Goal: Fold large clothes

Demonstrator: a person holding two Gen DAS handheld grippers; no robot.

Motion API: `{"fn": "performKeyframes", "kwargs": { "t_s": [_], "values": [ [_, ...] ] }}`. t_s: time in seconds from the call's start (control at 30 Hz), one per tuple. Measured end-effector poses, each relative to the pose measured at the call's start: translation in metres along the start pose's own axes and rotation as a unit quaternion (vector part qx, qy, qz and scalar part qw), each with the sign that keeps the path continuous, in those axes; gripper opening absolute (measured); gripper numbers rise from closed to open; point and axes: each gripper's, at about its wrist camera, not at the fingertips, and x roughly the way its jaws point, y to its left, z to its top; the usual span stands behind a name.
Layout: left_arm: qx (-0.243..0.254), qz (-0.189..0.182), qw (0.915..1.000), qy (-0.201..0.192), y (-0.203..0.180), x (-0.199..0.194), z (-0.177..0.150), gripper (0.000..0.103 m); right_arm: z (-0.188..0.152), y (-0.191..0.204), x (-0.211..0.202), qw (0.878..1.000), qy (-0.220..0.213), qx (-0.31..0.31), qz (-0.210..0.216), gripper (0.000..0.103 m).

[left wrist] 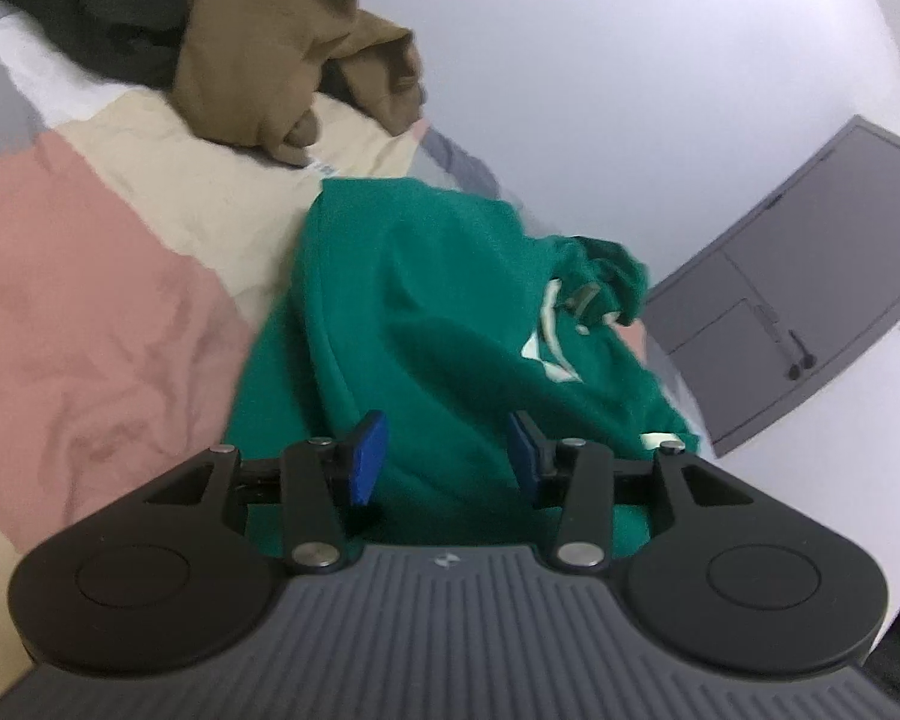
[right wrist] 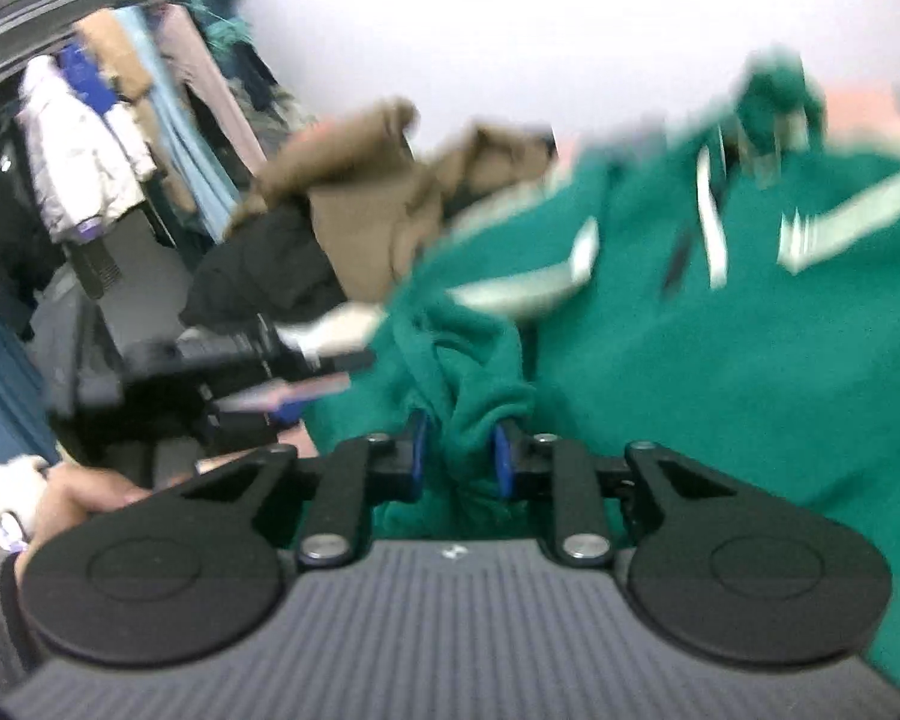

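Green fleece fills the space ahead of both hands: we see the green sweatshirt (left wrist: 450, 312) lying on the bed (left wrist: 90, 276), its long axis running from our near side away toward the far hood (left wrist: 606, 276). Our right gripper (right wrist: 459, 459) has its fingers narrowed on a bunched fold of it, so that hand is the nearer one. Our left gripper (left wrist: 444, 462) hangs over the near hem with fingers moderately wide and nothing pinched. The garment looks thick and rumpled, with pale stripes (right wrist: 840, 222). A brown garment (left wrist: 282, 48) lies farther off.
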Motion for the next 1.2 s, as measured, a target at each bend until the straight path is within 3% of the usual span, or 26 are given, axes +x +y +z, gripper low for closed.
{"fn": "performKeyframes", "kwargs": {
  "t_s": [0.1,0.2,0.43,0.57,0.63,0.83,0.93,1.0,1.07,1.2],
  "values": [
    [0.02,-0.014,0.9997,-0.001,-0.009,0.0,0.0,0.049,0.02,0.008,-0.024,0.997,-0.048,-0.05,-0.041,0.024],
    [0.047,-0.012,0.9988,0.007,-0.018,0.006,-0.006,0.049,0.028,-0.002,-0.033,0.992,-0.059,-0.064,-0.091,0.024],
    [0.069,0.01,0.9972,0.027,-0.021,0.024,-0.018,0.049,-0.002,-0.066,0.009,0.984,0.051,0.034,-0.166,0.029],
    [0.089,0.022,0.9955,0.02,-0.024,0.026,-0.021,0.049,-0.007,-0.068,0.016,0.983,0.059,0.057,-0.165,0.035],
    [0.098,0.021,0.9949,0.015,-0.027,0.025,-0.021,0.049,-0.005,-0.062,0.012,0.984,0.05,0.04,-0.164,0.045],
    [0.149,-0.002,0.9887,-0.016,-0.047,0.021,-0.026,0.049,0.001,-0.045,-0.011,0.988,-0.023,0.013,-0.149,0.046],
    [0.174,-0.013,0.9846,-0.013,-0.056,0.025,-0.033,0.049,0.005,-0.041,-0.014,0.989,-0.054,0.007,-0.134,0.046],
    [0.182,-0.015,0.9831,0.002,-0.058,0.034,-0.038,0.049,0.004,-0.038,-0.009,0.991,-0.053,-0.003,-0.126,0.045],
    [0.191,-0.011,0.9815,0.015,-0.059,0.044,-0.043,0.049,0.001,-0.037,0.003,0.991,-0.04,-0.018,-0.129,0.036],
    [0.2,0.004,0.9789,0.041,-0.056,0.064,-0.051,0.049,-0.006,-0.044,0.027,0.988,-0.005,-0.031,-0.15,0.034]
  ]
}}
